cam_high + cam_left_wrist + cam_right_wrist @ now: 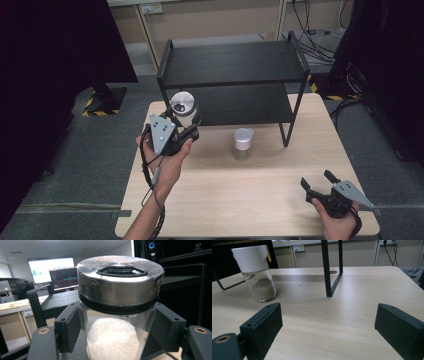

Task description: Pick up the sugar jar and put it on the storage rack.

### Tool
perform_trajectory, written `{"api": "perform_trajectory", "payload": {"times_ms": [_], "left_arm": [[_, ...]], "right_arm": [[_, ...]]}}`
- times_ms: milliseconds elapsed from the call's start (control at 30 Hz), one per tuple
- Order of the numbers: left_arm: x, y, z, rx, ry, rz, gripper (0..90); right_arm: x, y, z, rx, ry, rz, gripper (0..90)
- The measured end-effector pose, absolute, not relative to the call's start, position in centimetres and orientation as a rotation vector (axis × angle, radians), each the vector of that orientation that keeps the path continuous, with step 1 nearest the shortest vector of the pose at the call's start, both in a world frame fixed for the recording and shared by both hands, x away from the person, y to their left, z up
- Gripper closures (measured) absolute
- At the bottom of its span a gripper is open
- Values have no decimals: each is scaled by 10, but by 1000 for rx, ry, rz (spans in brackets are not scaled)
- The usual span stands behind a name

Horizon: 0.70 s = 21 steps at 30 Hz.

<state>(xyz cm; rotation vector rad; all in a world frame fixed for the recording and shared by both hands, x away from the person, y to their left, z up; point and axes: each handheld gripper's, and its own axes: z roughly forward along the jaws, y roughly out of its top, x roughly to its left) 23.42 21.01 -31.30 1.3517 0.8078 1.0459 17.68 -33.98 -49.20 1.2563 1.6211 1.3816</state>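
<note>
High view: left gripper (187, 125) sits left of centre in the frame, held in the person's left hand (167, 160). Its jaws are clamped on a glass jar (183, 109) with a silver metal lid, held up in front of the lower tier of the black shelf rack (232, 80), near the rack's left post. A second jar with a white cap (243, 143) stands on the wooden table (240, 200) just right of centre, apart from both grippers. Right gripper (317, 183) is at the lower right, low over the table in the right hand (340, 220), jaws spread with nothing between them.

Left gripper view: the glass jar (117, 312) takes up the centre, upright, white grainy contents in its lower part, silver lid with a black recessed grip on top. Both black pads (68, 327) press against the glass on either side. Rack shelf behind it; lit screens in the upper left background.

Right gripper view: jaws stand wide apart at the bottom corners, bare table between. White-capped jar (258, 275) in the upper left, standing on the table, brownish powder inside. A rack leg (327, 270) meets the table at upper centre.
</note>
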Motion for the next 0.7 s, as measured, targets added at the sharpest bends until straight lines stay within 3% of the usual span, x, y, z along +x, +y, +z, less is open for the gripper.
{"api": "perform_trajectory", "payload": {"times_ms": [700], "left_arm": [[266, 207, -259, 1359, 847, 1067, 303]], "right_arm": [[177, -340, -492, 1256, 1620, 1383, 80]]}}
